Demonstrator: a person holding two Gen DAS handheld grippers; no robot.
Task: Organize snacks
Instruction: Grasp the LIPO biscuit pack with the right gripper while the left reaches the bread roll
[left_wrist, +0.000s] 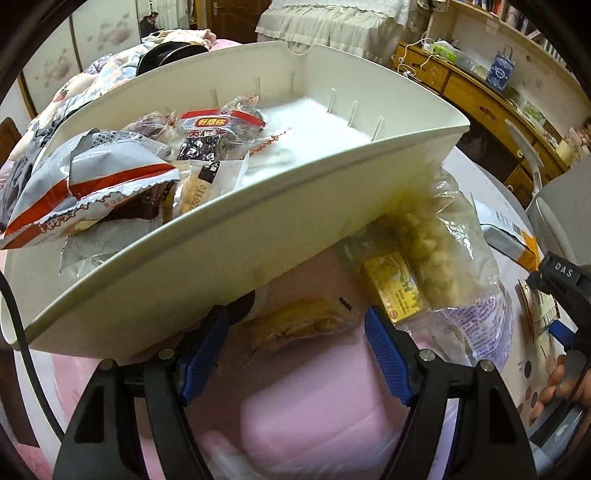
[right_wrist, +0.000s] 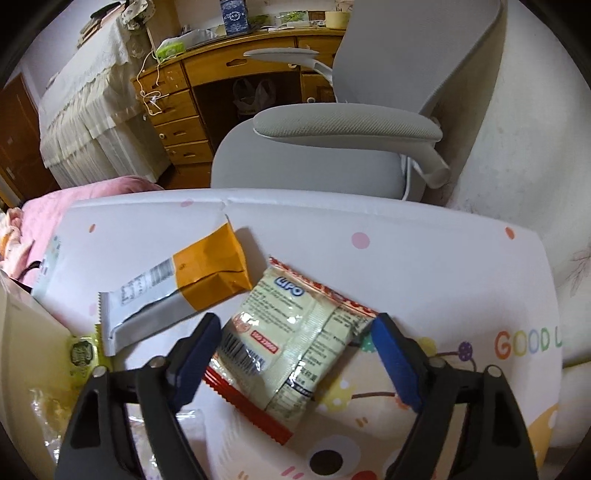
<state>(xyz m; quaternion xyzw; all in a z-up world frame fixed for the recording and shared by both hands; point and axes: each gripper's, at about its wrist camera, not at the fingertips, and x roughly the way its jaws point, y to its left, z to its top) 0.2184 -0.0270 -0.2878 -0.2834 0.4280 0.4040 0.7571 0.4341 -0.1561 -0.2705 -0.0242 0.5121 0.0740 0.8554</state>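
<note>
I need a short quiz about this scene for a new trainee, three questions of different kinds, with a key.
1. True or false: the bin already holds snacks.
2. Which packet lies between the right claw fingers? A) orange packet B) LiPO packet
3. Fill in: beyond the mat stands a grey ____.

Key: 1 true; 2 B, the pads do not press on it; 3 chair.

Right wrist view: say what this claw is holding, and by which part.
Nothing is held. The right claw is open, straddling the cream LIPO snack packet with red crimped ends, pads not pressing its sides.
</note>
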